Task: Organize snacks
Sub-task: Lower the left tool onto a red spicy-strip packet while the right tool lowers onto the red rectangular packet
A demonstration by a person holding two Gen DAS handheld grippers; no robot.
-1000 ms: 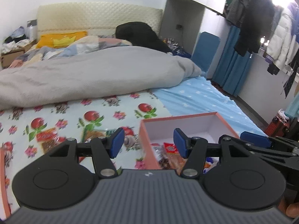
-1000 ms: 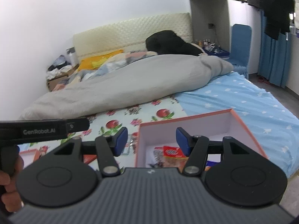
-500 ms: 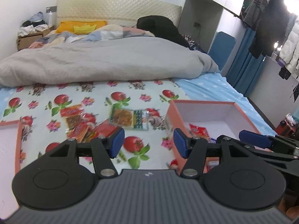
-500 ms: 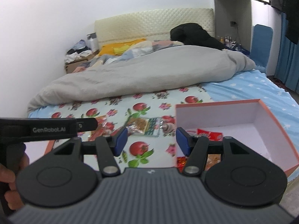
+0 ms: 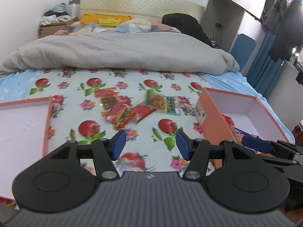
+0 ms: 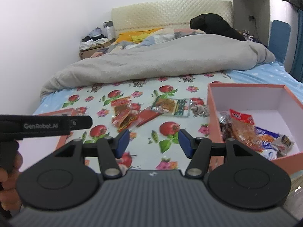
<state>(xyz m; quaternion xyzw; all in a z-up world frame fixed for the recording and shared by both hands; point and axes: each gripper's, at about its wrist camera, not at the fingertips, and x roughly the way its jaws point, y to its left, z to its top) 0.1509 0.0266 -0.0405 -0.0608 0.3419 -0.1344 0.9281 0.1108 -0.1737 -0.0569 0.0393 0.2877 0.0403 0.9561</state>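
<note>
A loose cluster of red and orange plastic snack packets [image 5: 117, 111] [image 6: 124, 116] is lying on the fruit-and-flower-printed sheet of the bed [image 5: 90, 87] [image 6: 170, 130], roughly midway between two boxes. Just to its right, a flat clear-windowed packet with a green printed end [image 5: 162, 104] [image 6: 170, 105] is lying slightly tilted, and a plain red rectangular packet [image 5: 142, 112] [image 6: 147, 116] is touching the cluster's edge. To the right, an open salmon-pink cardboard box with a white inside [image 5: 214, 124] [image 6: 251, 96] is holding several more packets [image 6: 244, 130] piled in its near left corner; its far half is showing bare white floor. To the left, a second salmon-pink shallow box or lid [image 5: 46, 124] [image 6: 62, 138] is lying with its white inside up; contents are not discernible. The left hand-held gripper [image 5: 149, 143] is hovering above the sheet short of the cluster, blue pads well apart, nothing between them. The right hand-held gripper [image 6: 153, 141] is likewise standing open and empty, near the pink box's left wall. In the right wrist view, the black body of the left device is crossing the left edge, with part of a person's hand [image 6: 9, 174] gripping its handle. Beyond the snacks, a rumpled grey duvet [image 5: 117, 53] [image 6: 161, 60] is lying across the bed, with a cream quilted headboard [image 5: 140, 5] [image 6: 170, 11] behind it.
</note>
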